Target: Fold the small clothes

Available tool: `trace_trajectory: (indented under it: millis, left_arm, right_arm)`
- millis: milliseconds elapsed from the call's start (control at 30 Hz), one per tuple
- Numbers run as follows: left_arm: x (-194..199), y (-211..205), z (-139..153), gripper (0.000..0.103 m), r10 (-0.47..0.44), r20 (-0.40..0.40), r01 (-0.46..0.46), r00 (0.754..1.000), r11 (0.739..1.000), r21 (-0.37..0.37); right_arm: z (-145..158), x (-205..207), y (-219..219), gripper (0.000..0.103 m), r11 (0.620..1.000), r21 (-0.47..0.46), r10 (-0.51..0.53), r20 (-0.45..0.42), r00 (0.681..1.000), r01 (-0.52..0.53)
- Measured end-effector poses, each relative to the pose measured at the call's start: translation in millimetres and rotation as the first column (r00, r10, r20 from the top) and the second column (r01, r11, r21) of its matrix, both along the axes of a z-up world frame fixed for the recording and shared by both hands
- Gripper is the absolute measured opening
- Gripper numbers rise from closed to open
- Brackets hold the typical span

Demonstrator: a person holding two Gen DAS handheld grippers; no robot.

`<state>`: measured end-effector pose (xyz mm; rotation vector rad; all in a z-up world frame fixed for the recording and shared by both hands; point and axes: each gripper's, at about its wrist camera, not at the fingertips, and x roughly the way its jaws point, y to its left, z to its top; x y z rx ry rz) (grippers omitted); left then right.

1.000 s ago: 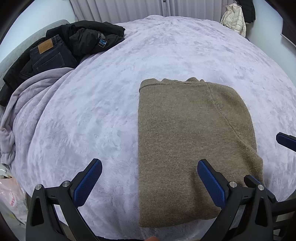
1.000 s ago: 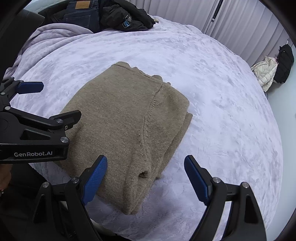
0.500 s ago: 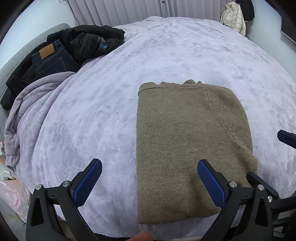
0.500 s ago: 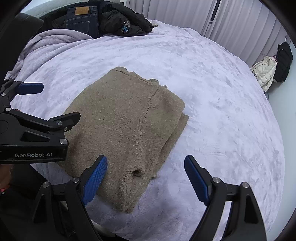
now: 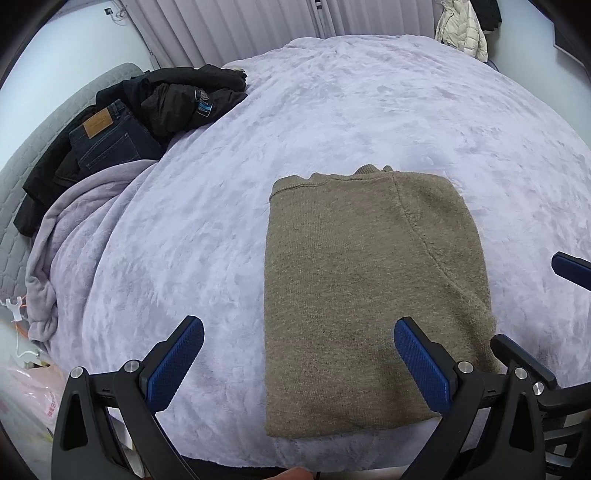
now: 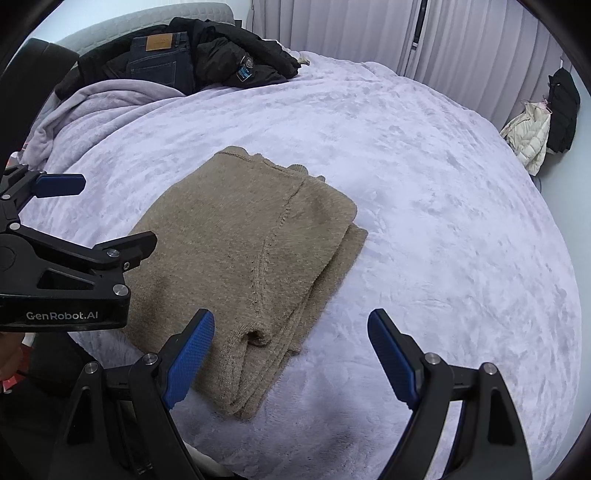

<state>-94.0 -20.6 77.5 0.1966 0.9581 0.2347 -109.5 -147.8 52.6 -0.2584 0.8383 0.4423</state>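
Note:
A brown knitted sweater (image 5: 362,295) lies folded into a rectangle near the front edge of the lavender bed cover (image 5: 332,110). My left gripper (image 5: 299,354) hovers open above the sweater's near left part, with nothing between its blue pads. In the right wrist view the same sweater (image 6: 243,266) shows stacked layers along its right side. My right gripper (image 6: 291,354) is open over the sweater's near right corner and holds nothing. The left gripper's body (image 6: 62,266) shows at the left edge of that view.
A pile of dark jeans (image 5: 107,140) and a black jacket (image 5: 184,96) lies at the bed's far left, beside a bunched lavender blanket (image 5: 74,229). A cream puffer jacket (image 5: 461,29) hangs by the curtains. A pink plastic bag (image 5: 26,406) sits low on the left.
Both grippers have drawn back and slightly up from the sweater, which now sits farther off in both views. The sweater lies as before, and both grippers stay open.

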Motion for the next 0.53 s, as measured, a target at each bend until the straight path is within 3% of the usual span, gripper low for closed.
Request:
trace_trajectory:
  millis: [367,533]
  left_arm:
    - [2.8,-35.3,2.6,0.103,-0.036,-0.013,0.037,0.999,0.998,0.052]
    - [14.9,-76.9,4.5,0.103,-0.107,-0.029,0.109,0.994,0.992,0.07]
  right_arm:
    - [-2.6,3.0,-35.5,0.088,0.997,0.07,-0.025,0.01,1.0,0.024]
    - [-8.6,7.7,-72.0,0.088,0.992,0.095,-0.086,0.005,0.996,0.085]
